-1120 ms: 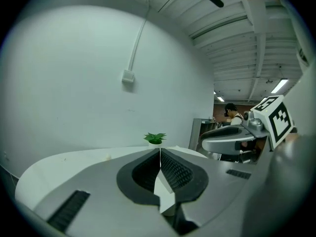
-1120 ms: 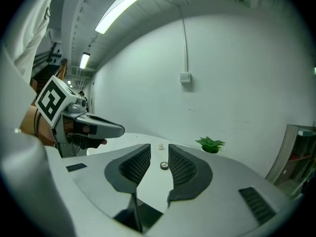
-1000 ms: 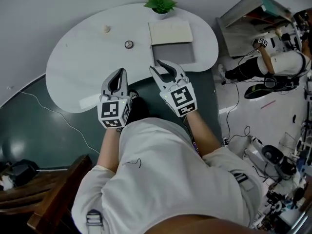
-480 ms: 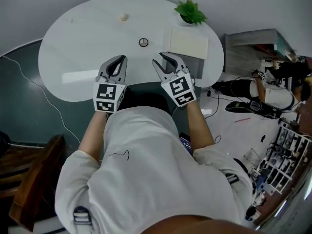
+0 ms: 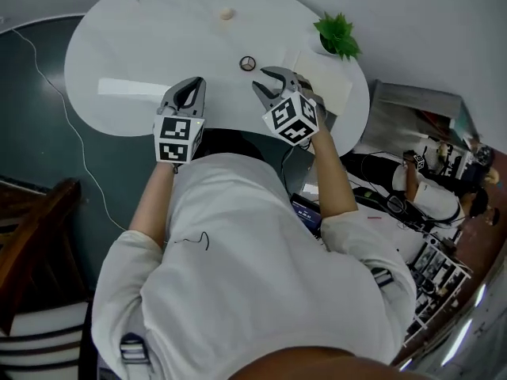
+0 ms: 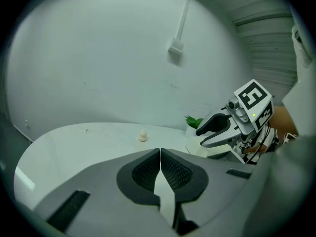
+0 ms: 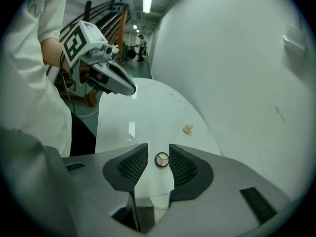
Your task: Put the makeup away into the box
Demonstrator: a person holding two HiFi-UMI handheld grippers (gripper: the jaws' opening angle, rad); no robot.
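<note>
A smooth white table [image 5: 127, 54] with a rounded, bean-like outline is lying under both grippers. The left gripper [image 5: 192, 82], grey moulded plastic with dark ribbed pads, is holding its jaws pressed together with nothing between them. The right gripper [image 5: 263, 81] is opening its jaws, which are standing apart and pinching nothing. In the right gripper view the round compact [image 7: 161, 159] is showing in the gap, lying flat on the table beyond the pads. It is showing a dark rim and a pale face split into three wedges. A small cream knob-shaped piece [image 5: 227, 13] is sitting farther off, well apart from the compact. The flat, pale box [image 5: 339, 85] is lying just beside the right gripper, near a spiky green plant [image 5: 339, 34]. Each gripper is carrying a cube [image 5: 176, 138] with black-and-white square markers.
</note>
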